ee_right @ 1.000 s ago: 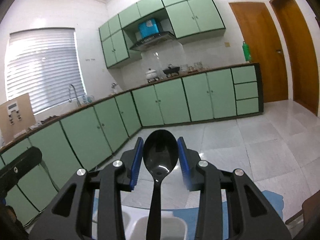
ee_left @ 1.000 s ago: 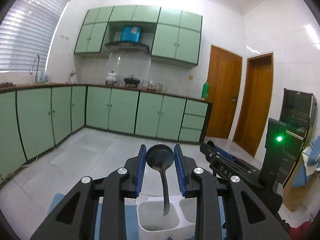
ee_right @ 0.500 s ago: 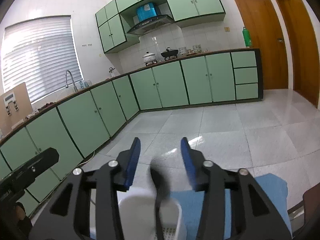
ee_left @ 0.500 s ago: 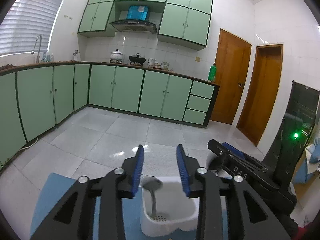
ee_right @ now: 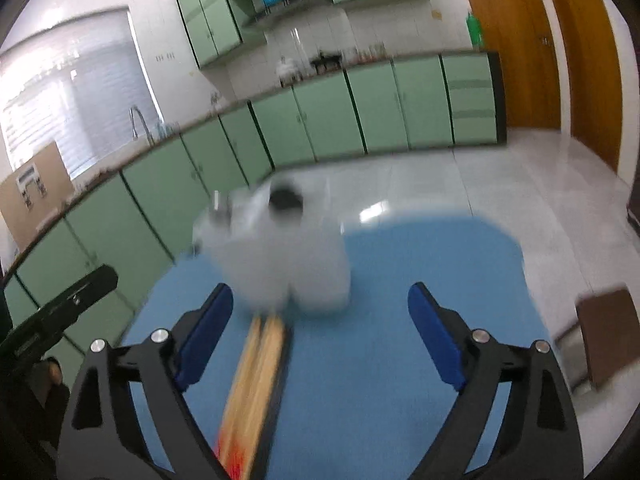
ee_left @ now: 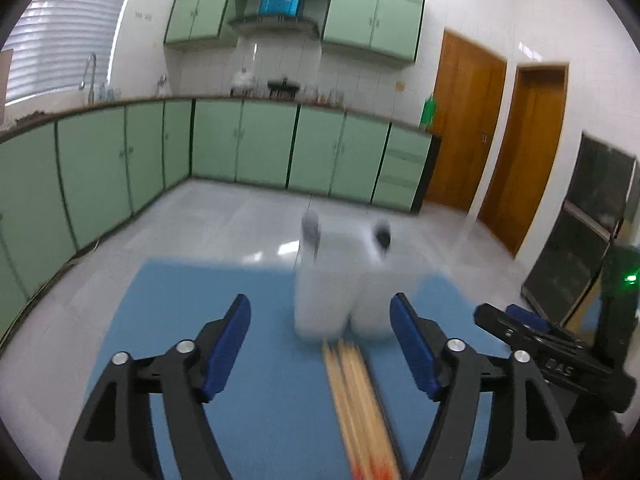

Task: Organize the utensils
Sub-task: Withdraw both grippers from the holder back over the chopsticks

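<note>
A: What is on the far left?

B: Green cupboards (ee_left: 100, 160) run along the wall, with a tap (ee_left: 90, 76) and a window blind (ee_left: 60, 48) above them.

A: And lower down?

B: A blue mat (ee_left: 180, 300) lies on the table. The left gripper (ee_left: 320, 344) hangs over it. Its jaws are opening wide, and they grip nothing.

A: Is anything between them?

B: Some wooden chopsticks (ee_left: 356, 392) lie flat on the mat there, but the blue pads (ee_left: 226, 344) do not touch them. The chopsticks have red ends near the camera.

A: Where is the white holder?

B: The white holder (ee_left: 340, 292) stands on the mat just past the far tips of the chopsticks. It is blurry. It has two cups side by side. A grey spoon (ee_left: 311, 232) sticks up from the left cup and a black spoon (ee_left: 382, 234) from the right cup.

A: What about the other gripper?

B: The right gripper (ee_right: 320, 340) is over the mat too. Its jaws are opening wide and hold nothing. The chopsticks lie near its left pad, not touching it.

A: And on the far right?

B: Two brown doors (ee_left: 496, 140) and a brown board (ee_right: 608, 336) at the table edge.
</note>
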`<control>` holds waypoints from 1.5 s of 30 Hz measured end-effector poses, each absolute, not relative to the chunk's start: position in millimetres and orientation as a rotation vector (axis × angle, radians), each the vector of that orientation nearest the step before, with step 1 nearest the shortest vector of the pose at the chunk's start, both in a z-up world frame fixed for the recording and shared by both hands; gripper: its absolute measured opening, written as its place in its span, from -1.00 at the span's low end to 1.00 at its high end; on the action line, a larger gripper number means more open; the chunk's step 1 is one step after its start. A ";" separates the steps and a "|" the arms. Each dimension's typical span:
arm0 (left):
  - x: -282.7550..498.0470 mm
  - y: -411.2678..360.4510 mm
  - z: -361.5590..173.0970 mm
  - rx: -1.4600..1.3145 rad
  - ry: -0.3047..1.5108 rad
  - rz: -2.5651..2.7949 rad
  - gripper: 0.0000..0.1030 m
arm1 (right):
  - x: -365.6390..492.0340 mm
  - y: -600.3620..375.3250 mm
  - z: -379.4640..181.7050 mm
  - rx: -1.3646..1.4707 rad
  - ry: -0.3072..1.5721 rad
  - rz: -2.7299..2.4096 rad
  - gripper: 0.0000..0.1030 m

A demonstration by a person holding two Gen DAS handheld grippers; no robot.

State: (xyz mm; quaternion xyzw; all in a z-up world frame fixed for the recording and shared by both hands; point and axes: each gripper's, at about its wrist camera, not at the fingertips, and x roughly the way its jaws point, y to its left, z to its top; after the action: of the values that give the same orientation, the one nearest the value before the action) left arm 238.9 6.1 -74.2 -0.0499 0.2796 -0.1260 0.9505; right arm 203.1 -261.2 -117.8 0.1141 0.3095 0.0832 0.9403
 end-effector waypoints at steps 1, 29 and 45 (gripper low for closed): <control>229.4 6.9 -83.7 -0.098 0.599 -0.249 0.40 | 190.2 -257.0 -126.7 0.225 0.664 0.164 0.69; 134.0 5.0 -198.9 0.019 0.898 -0.155 0.42 | 78.2 -181.7 -194.5 0.008 0.893 0.198 -0.19; 131.0 7.4 -199.0 0.033 0.906 -0.156 0.50 | 89.4 -191.2 -195.6 0.093 0.906 0.247 -0.86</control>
State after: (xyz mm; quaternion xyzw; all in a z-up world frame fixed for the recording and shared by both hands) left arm 131.0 7.4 -199.0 0.0160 0.4372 -0.0754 0.8960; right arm 89.4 -191.2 -195.6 0.0449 0.4365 0.1190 0.8907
